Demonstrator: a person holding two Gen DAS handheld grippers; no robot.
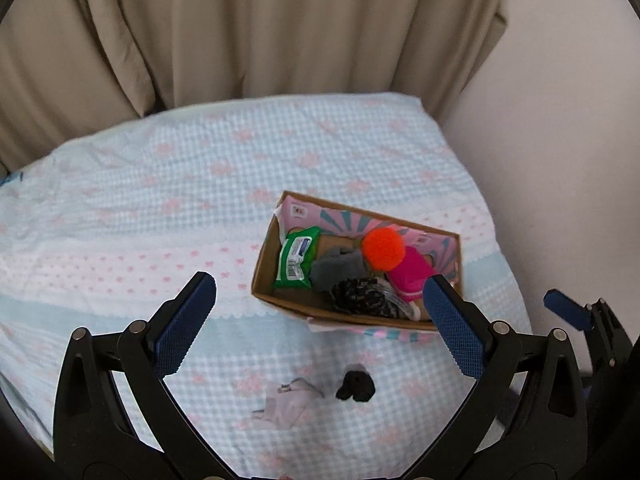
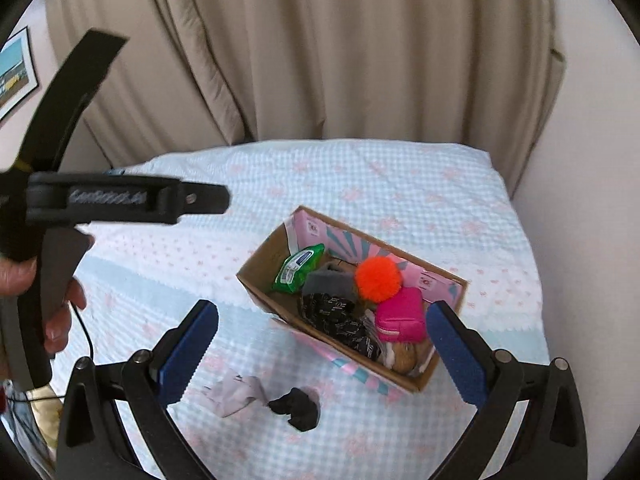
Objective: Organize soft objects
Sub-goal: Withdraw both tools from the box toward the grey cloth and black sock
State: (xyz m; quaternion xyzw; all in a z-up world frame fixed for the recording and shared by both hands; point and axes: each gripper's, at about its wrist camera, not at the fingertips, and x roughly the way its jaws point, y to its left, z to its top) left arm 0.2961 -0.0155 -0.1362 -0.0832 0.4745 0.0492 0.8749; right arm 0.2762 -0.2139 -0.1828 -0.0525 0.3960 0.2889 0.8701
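A cardboard box (image 1: 262, 266) (image 2: 256, 270) sits on the bed. It holds a green wipes pack (image 1: 298, 258) (image 2: 298, 268), a grey cloth (image 1: 336, 266) (image 2: 326, 284), an orange pompom (image 1: 383, 249) (image 2: 377, 278), a pink pouch (image 1: 410, 274) (image 2: 400, 316) and a dark patterned cloth (image 1: 360, 296) (image 2: 340, 324). In front of the box lie a pale pink cloth (image 1: 288, 400) (image 2: 236, 394) and a small black soft piece (image 1: 356, 386) (image 2: 298, 408). My left gripper (image 1: 320, 312) is open and empty above them. My right gripper (image 2: 322, 336) is open and empty, and shows at the left view's right edge (image 1: 568, 310).
The bed has a light blue checked cover with pink flowers (image 1: 180, 184) (image 2: 380, 184). Beige curtains (image 1: 260, 28) (image 2: 340, 40) hang behind it. A wall (image 1: 560, 140) stands to the right. The left gripper's body and the hand holding it (image 2: 60, 216) fill the right view's left side.
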